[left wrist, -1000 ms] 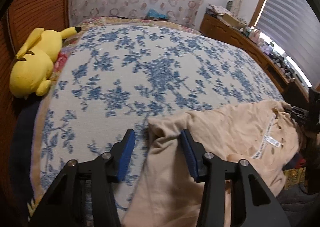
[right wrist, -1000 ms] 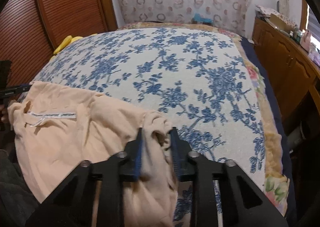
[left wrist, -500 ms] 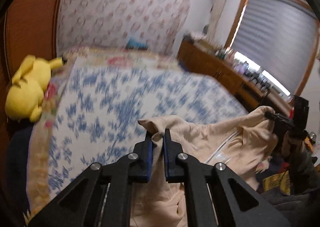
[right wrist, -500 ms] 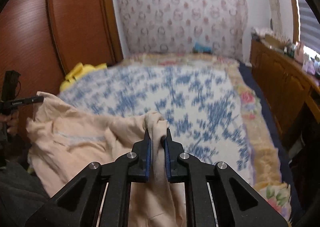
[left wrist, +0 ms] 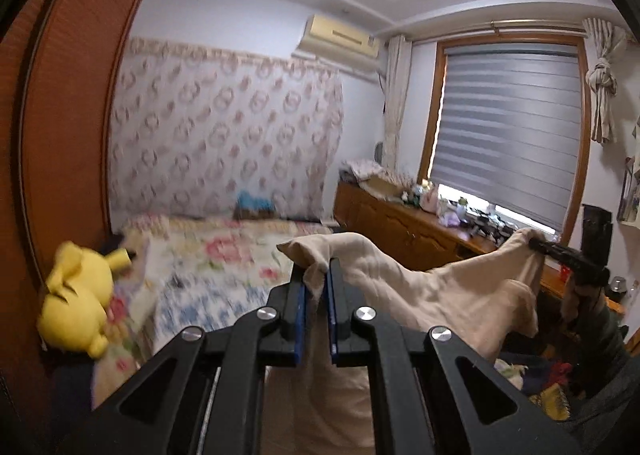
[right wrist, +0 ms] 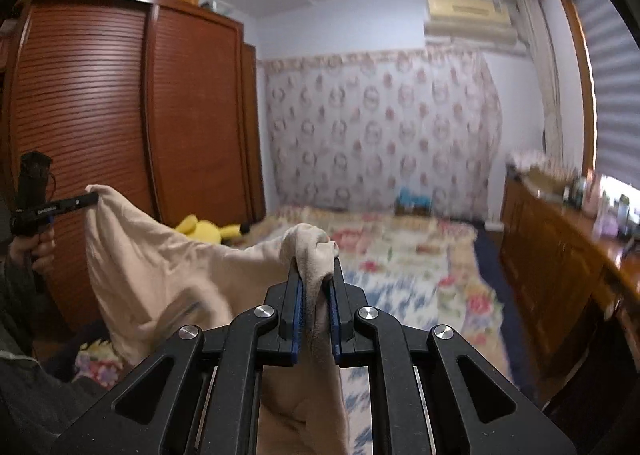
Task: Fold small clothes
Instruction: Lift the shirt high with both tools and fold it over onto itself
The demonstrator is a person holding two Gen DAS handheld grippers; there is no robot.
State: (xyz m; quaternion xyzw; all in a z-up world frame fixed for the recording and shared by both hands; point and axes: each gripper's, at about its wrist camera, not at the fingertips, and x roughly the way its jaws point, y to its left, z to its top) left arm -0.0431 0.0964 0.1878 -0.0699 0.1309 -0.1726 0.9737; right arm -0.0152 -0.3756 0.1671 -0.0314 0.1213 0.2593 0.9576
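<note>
A beige garment [left wrist: 432, 287] hangs in the air, stretched between my two grippers above the bed. My left gripper [left wrist: 317, 287] is shut on one bunched corner of it. My right gripper [right wrist: 316, 283] is shut on the other corner, and the garment [right wrist: 160, 271] sags between them. In the left wrist view the right gripper [left wrist: 560, 251] shows at the far right holding the cloth. In the right wrist view the left gripper [right wrist: 60, 207] shows at the far left holding it.
The bed with its blue floral cover [right wrist: 400, 295] lies below and ahead. A yellow plush toy [left wrist: 76, 307] lies at the bed's left edge by the wooden wardrobe [right wrist: 120, 135]. A wooden dresser [left wrist: 420, 227] with clutter stands on the right under the window.
Both grippers closed on the garment's corners and lifted it off the bed, high into the air. The views now tilt up toward the wall and ceiling.
</note>
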